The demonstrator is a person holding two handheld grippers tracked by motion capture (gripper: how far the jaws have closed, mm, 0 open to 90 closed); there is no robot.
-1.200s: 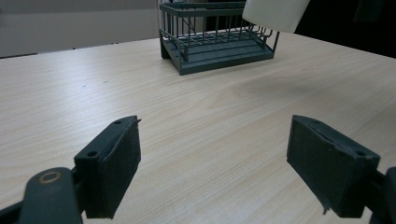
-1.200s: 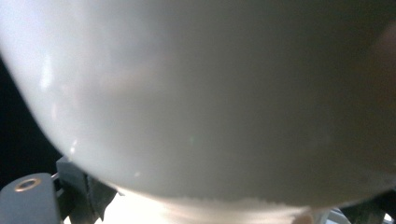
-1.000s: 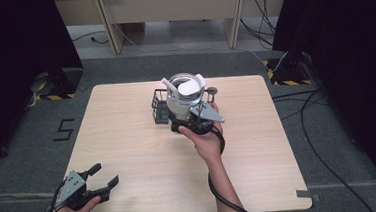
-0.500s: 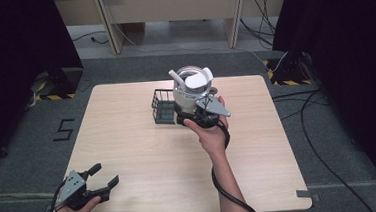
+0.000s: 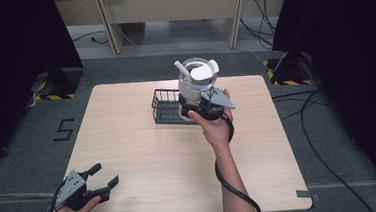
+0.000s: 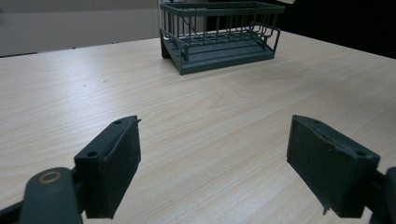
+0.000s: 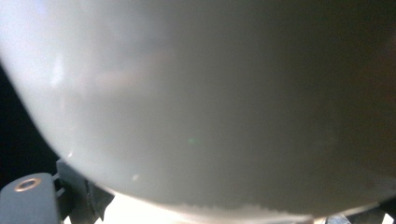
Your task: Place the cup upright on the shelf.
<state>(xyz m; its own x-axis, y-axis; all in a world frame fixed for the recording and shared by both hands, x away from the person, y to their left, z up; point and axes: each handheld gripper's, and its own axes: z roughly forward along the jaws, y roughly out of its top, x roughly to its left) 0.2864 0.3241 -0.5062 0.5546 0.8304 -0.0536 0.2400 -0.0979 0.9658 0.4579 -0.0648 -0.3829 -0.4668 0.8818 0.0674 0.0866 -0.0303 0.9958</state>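
A: Holding a white pot (image 5: 194, 83) up off the table (image 5: 144, 154), the right gripper (image 5: 203, 105) has its jaws clamped on the pot's lower wall, as the high view shows. The pot hangs above the far middle of the table, just beside the right end of the wire basket (image 5: 166, 106).

B: And in the right gripper view?

A: The pot's pale, rounded wall (image 7: 210, 102) sits close against the lens, blurred, with the jaws low at the bottom corners.

B: Is anything inside the pot?

A: Its rim is glassy, and white pieces stick up from it, one slim and tilted left, one broad. What they are cannot be told.

B: What of the left gripper (image 5: 98, 178)?

A: It rests at the near left corner of the table, jaws spread wide with nothing between them. In the left gripper view its pads (image 6: 116, 163) stand well apart over bare wood, facing the basket (image 6: 219, 37), which stands empty and well away.
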